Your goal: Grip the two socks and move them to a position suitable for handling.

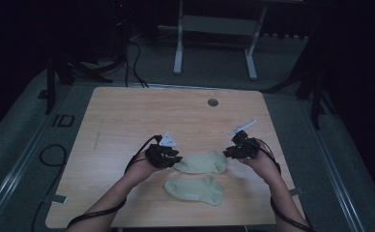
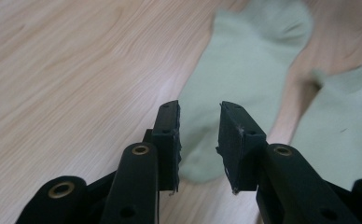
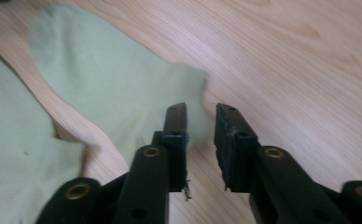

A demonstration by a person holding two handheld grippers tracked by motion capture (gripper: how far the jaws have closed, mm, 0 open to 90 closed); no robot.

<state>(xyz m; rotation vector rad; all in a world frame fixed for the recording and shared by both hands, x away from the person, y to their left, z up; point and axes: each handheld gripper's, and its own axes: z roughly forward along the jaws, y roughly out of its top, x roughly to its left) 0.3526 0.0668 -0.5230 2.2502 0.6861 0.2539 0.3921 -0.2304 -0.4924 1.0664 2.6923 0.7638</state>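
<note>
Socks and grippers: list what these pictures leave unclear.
- Far sock, high view: its ends lie under the left gripper and right gripper; contact unclear.
- Near sock, right gripper view: cut off by the left edge; pale mark unreadable.
- Near sock, left gripper view: cut off by the right edge.

A wooden table (image 1: 127,116) with a round grommet (image 1: 213,102), a white desk frame (image 1: 214,29) beyond.

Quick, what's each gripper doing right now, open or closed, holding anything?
Left gripper: open, holding nothing, over one end of the far sock.
Right gripper: open, holding nothing, at that sock's other end.
</note>
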